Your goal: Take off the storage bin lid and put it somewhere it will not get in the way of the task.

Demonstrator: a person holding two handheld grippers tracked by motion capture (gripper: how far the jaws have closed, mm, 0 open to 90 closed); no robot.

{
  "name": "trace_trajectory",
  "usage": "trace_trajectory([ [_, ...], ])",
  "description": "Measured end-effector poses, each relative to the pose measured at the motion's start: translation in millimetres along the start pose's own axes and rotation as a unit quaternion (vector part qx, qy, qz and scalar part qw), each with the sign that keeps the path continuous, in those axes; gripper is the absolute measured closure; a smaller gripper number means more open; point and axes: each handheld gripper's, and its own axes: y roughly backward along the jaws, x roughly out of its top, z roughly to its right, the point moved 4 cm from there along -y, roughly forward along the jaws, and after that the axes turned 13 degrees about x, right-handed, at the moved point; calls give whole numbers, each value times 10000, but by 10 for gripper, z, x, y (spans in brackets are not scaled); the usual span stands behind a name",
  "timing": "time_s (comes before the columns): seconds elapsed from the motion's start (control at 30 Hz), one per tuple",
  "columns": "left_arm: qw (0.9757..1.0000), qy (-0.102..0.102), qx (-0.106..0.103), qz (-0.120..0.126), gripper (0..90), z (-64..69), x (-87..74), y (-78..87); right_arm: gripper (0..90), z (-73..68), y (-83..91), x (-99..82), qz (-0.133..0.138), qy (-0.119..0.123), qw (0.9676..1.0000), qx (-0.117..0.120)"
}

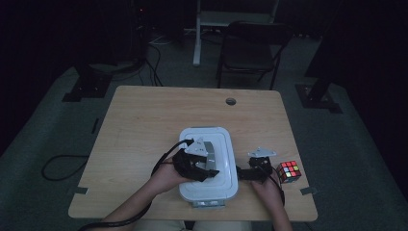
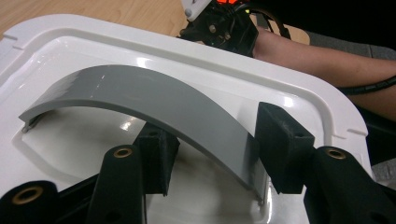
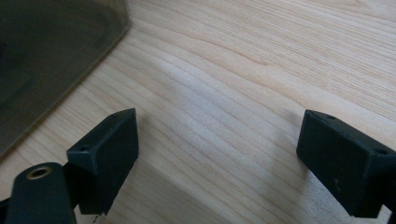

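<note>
A white lidded box (image 1: 208, 166) is sitting on the near part of the wooden desk (image 1: 144, 125), between the person's two hands. Its lid is on, so whatever is inside is staying hidden, and no label or writing is showing on it. A curved grey handle (image 2: 154, 105) is arching up from the recessed middle of the lid. The left tool (image 2: 212, 154) is reaching over the lid with its jaws standing on either side of the handle's near end; the right-hand pad is lying just against the handle's edge while the other pad is sitting a little apart under the arch, so the jaws are straddling it rather than clamping it. The right tool (image 3: 217, 154) is resting low over bare wood just beside the box's right side, its jaws spread wide with nothing between them. A colourful puzzle cube (image 1: 288, 172) is lying near the desk's right edge, just beyond the right hand.
</note>
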Motion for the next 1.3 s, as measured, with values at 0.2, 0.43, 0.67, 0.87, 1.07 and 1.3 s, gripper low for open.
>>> trace_trajectory([
  [0.2, 9998, 145, -93, 63, 595, 0, -2, 52, 127, 1, -5, 5, -1, -3, 10000, 6],
  [0.43, 9994, 197, -139, 232, 617, -30, 28, 174, 127, 1, -5, 5, -1, -1, 10000, 8],
  [0.67, 9977, 400, 4, 556, 649, -215, 34, 416, 127, 4, -5, 5, 1, 13, 10000, 2],
  [0.87, 9966, 499, 40, 658, 718, -344, 6, 582, 127, 3, -5, 6, 0, 5, 10000, 4],
  [1.07, 9960, 486, 45, 752, 734, -431, -13, 783, 127, 2, -5, 6, 1, 4, 10000, 3],
  [1.3, 9955, 533, 111, 774, 733, -564, -112, 956, 127, 2, -5, 6, 1, 4, 10000, 3],
])
